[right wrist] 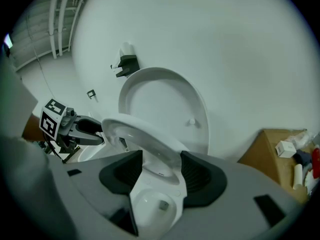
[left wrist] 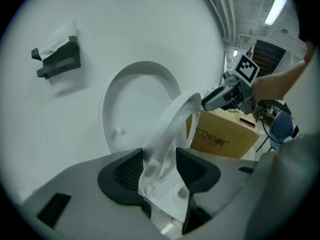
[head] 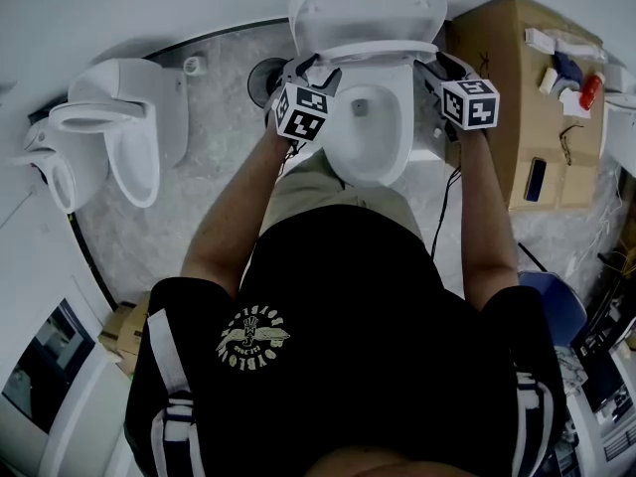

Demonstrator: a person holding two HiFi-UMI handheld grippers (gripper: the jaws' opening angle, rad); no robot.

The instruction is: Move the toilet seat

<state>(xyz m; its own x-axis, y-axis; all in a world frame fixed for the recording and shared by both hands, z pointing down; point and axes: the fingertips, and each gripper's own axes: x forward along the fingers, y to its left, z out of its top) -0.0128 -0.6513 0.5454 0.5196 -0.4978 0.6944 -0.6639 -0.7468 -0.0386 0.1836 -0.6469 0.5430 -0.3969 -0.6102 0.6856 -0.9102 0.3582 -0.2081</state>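
Observation:
The white toilet seat point(head: 376, 52) is tilted up off the bowl point(head: 373, 132), and the lid point(head: 368, 8) stands upright against the wall behind it. My left gripper point(head: 316, 66) is shut on the seat's left side and my right gripper point(head: 429, 63) on its right side. In the left gripper view the seat rim point(left wrist: 172, 124) runs between the two dark pads of the left gripper point(left wrist: 159, 166). The right gripper view shows the seat point(right wrist: 145, 139) between the pads of the right gripper point(right wrist: 161, 169), with the bowl point(right wrist: 150, 204) below.
A cardboard box point(head: 527, 97) with small items on top stands right of the toilet. A second toilet point(head: 119, 137) stands at the left. A dark paper holder point(left wrist: 57, 56) is fixed to the wall. A blue object point(head: 552, 301) lies on the floor at the right.

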